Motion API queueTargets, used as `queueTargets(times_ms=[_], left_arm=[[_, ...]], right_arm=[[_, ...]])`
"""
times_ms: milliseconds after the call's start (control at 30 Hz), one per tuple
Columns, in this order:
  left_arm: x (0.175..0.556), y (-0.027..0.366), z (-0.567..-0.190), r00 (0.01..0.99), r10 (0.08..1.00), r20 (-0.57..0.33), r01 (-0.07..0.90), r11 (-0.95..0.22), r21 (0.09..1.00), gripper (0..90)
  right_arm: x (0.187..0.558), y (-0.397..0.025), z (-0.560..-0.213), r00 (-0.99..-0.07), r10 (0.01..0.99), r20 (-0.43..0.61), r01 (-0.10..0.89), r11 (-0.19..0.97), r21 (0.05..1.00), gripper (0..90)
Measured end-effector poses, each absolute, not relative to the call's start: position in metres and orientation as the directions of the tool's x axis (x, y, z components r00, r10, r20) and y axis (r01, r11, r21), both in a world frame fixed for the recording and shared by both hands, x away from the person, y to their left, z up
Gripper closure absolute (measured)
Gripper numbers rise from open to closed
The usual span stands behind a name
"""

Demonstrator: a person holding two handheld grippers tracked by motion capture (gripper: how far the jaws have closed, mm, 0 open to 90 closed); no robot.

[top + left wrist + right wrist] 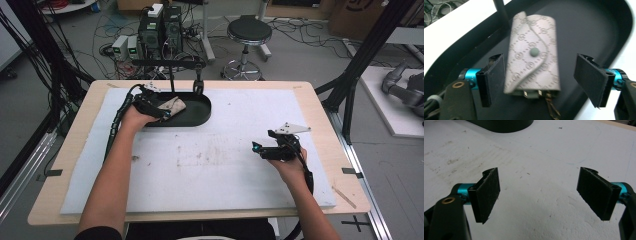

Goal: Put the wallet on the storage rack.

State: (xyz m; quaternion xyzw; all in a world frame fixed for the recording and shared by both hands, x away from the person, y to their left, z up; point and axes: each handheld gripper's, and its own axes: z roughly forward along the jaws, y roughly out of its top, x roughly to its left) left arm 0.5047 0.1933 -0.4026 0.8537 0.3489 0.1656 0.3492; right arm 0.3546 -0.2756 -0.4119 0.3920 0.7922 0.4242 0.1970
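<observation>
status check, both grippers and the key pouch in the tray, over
Left gripper open, jaws straddling the beige patterned snap-button key pouch. Pouch lies in the black oval tray. Right gripper open over the white foam mat, nothing between its jaws.

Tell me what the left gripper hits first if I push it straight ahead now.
Most likely the beige key pouch: it lies in the black tray between the open fingers of the left gripper, close to one finger. Whether that finger already touches it is unclear.
</observation>
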Motion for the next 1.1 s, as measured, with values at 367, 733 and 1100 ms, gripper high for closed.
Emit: queueTargets(times_ms=[367,733,1100], left_arm=[[0.453,0.197,-0.385,0.715,0.698,0.038,0.421,-0.473,0.774,23.4],[0.398,0.191,-0.385,0.748,0.663,0.035,0.373,-0.464,0.804,19.1],[0.356,0.193,-0.389,0.756,0.654,0.024,0.314,-0.394,0.863,18.9]], right_arm=[[0.355,-0.276,-0.411,-0.614,0.789,0.023,0.448,0.325,0.833,19.1],[0.355,-0.277,-0.41,-0.617,0.787,0.018,0.439,0.324,0.838,19.1],[0.355,-0.278,-0.41,-0.616,0.788,0.018,0.436,0.321,0.841,19.1]])
